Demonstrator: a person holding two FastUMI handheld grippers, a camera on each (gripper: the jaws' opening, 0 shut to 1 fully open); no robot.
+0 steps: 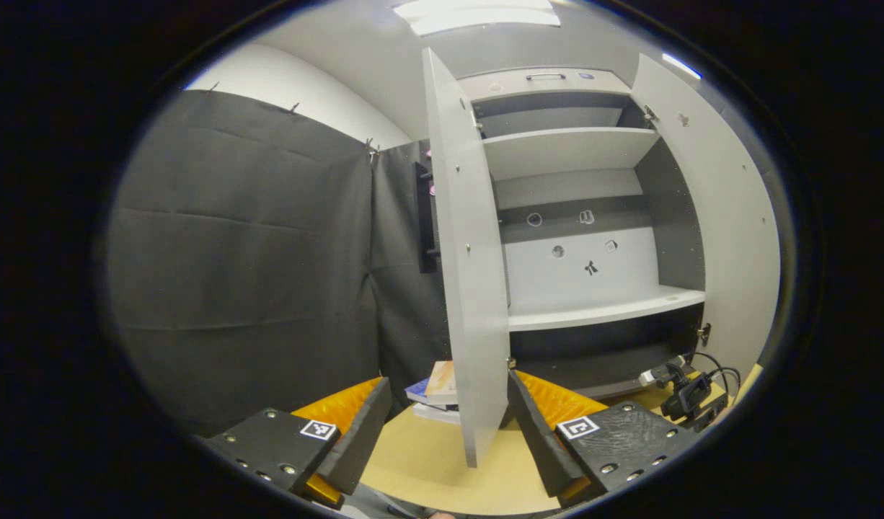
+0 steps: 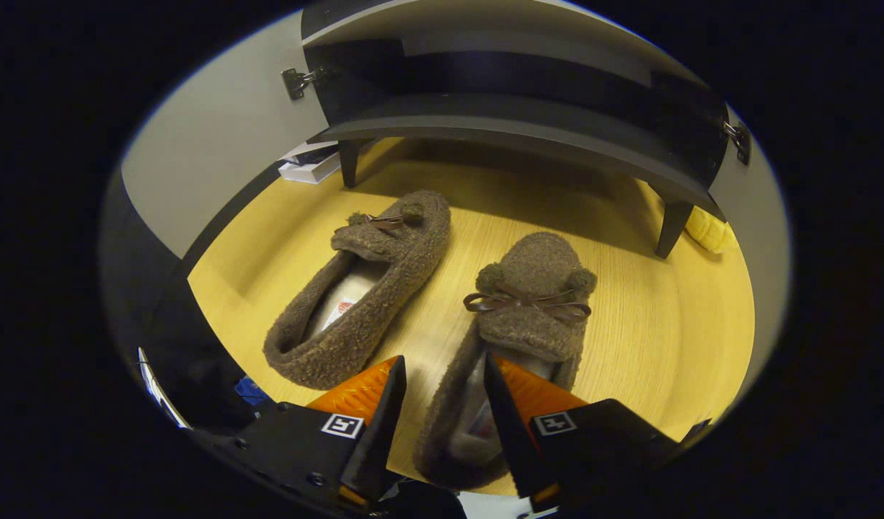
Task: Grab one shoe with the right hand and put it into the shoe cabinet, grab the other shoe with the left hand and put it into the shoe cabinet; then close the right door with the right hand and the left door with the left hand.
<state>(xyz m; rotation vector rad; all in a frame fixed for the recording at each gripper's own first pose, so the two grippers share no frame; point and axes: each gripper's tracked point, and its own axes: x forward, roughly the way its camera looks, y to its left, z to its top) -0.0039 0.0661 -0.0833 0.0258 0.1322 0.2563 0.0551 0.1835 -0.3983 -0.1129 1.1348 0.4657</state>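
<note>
Two fuzzy brown slippers with little bows lie side by side on the yellow floor in the right gripper view, toes toward the cabinet. My right gripper [image 2: 442,407] hangs low over the heel of the right slipper [image 2: 532,310]; one finger is inside its opening, the other outside its left wall, with a strip of floor still showing beside that wall. The left slipper [image 2: 363,288] lies free. My left gripper [image 1: 448,422] is open and holds nothing. It faces the grey shoe cabinet [image 1: 579,151], whose left door [image 1: 471,288] and right door [image 1: 723,238] both stand wide open.
The cabinet's dark bottom board [image 2: 514,130] rests on short legs [image 2: 669,227] just beyond the slippers. A yellow object [image 2: 709,231] lies by the right leg. Stacked books [image 1: 435,389] sit behind the left door. A small camera with cables [image 1: 687,393] sits at the cabinet's lower right.
</note>
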